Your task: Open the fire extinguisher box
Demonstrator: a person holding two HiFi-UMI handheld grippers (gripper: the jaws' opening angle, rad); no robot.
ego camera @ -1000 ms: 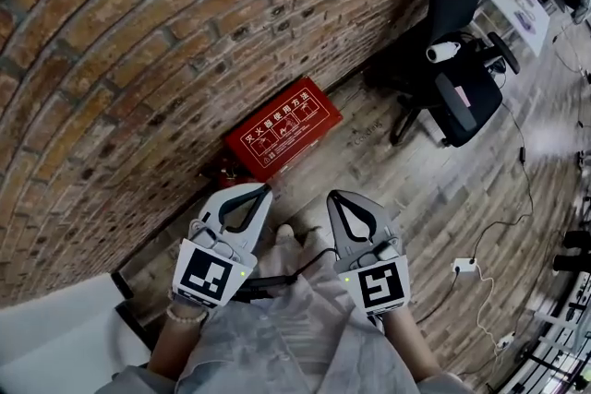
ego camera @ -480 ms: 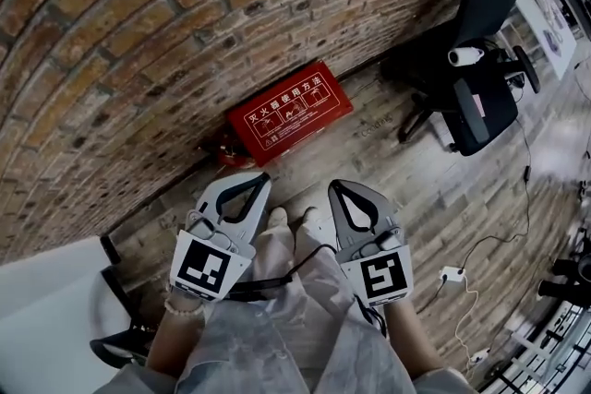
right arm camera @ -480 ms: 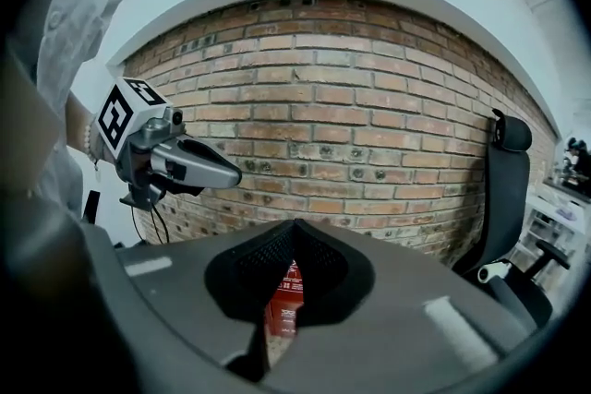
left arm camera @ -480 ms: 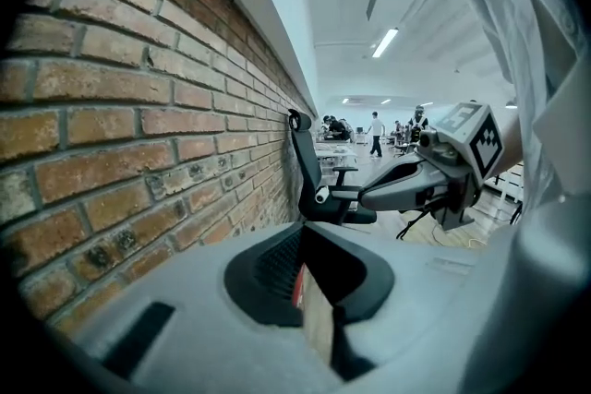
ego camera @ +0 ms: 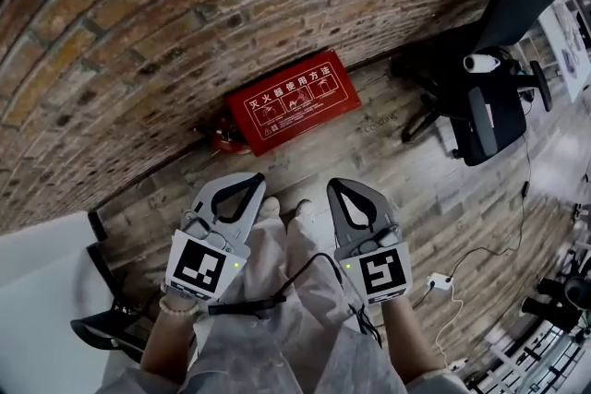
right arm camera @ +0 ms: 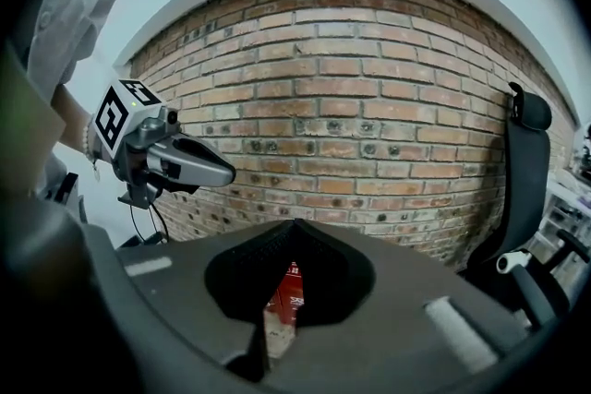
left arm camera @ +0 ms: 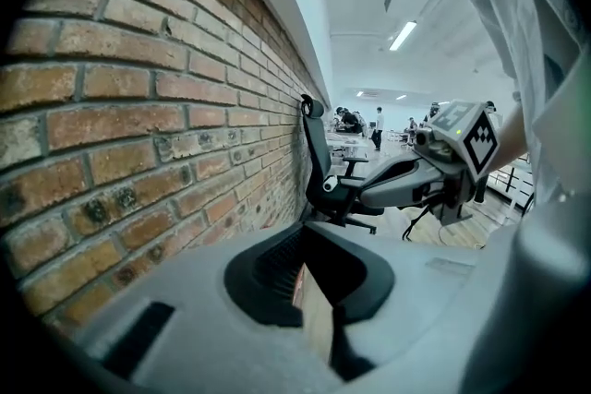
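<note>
Your left gripper (ego camera: 253, 184) and right gripper (ego camera: 334, 188), fingers pressed together, empty, fire extinguisher box (ego camera: 325, 109) at twelve o'clock, print (ego camera: 290, 96) too small to read.

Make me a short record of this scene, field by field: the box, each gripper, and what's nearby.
box: red fire extinguisher box, looks closed, lying on the floor against the brick wall
left gripper: jaws together, empty, short of the box
right gripper: jaws together, empty, short of the box
nearby: black office chair, right of the box in the head view
</note>
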